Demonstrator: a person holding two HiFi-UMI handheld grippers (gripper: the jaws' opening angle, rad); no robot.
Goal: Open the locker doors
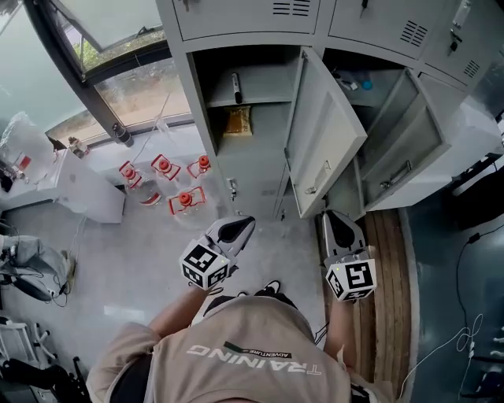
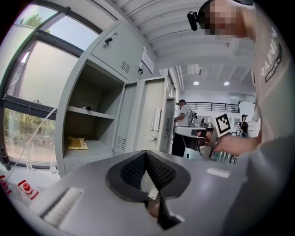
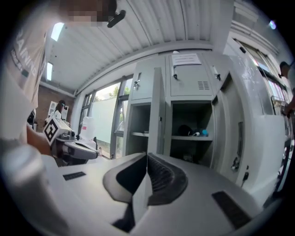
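Two grey metal locker doors (image 1: 327, 138) stand swung open; the left tool (image 1: 239, 227) and the right tool (image 1: 337, 223) hang near them, each pressed together on nothing.

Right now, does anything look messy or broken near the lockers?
Nothing looks broken or spilled. The left door and right door just hang open, and red-capped jugs stand nearby.

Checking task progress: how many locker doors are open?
2. First open door stands mid-frame, right of the yellow packet; second open door is further right. Visible upper-row doors are shut; lockers past the frame edge may be hidden.
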